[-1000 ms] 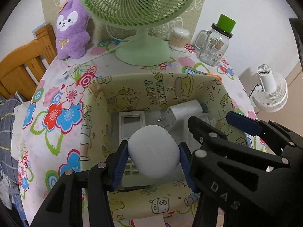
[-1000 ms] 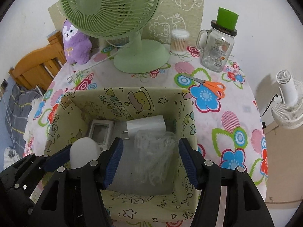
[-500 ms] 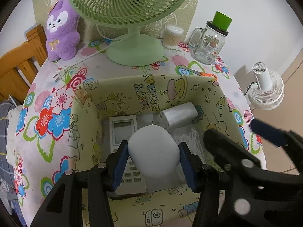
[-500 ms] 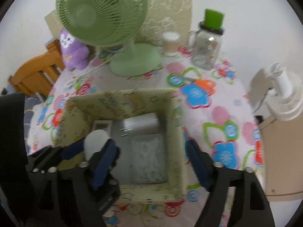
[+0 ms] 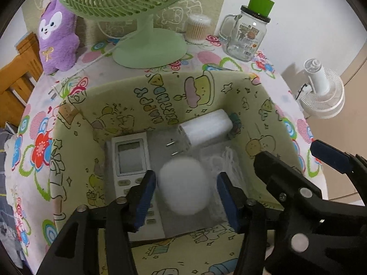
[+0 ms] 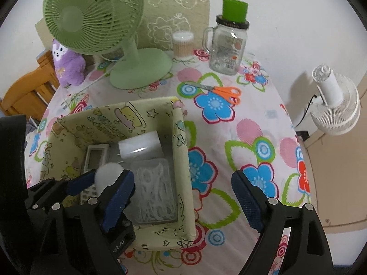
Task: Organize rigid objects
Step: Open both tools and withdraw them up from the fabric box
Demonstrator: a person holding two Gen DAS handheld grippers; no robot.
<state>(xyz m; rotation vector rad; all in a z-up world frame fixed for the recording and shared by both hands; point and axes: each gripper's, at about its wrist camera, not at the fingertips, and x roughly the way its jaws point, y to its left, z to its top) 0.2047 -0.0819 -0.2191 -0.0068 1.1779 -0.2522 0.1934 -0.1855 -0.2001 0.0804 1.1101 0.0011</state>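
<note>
My left hand-held gripper [image 5: 187, 192] points down into the yellow patterned box [image 5: 75, 160] on the bench [image 6: 252, 119]. Its jaws are opening, and the white egg-shaped ball [image 5: 184, 184] sits blurred between them, with a sliver of space showing at each blue pad, so I read it as let go. Under and left of the ball lies a white remote control [image 5: 129, 158]. A white plug adapter [image 5: 204, 129] rests against the far wall of the box, and a clear case of white floss picks [image 6: 156, 190] lies on the right side of the box floor. My right hand-held gripper [image 6: 183, 199] has its jaws opening wide with nothing in them; they straddle the right wall of the box. Orange scissors [image 6: 220, 91] lie on the flowered cloth behind the box.
</note>
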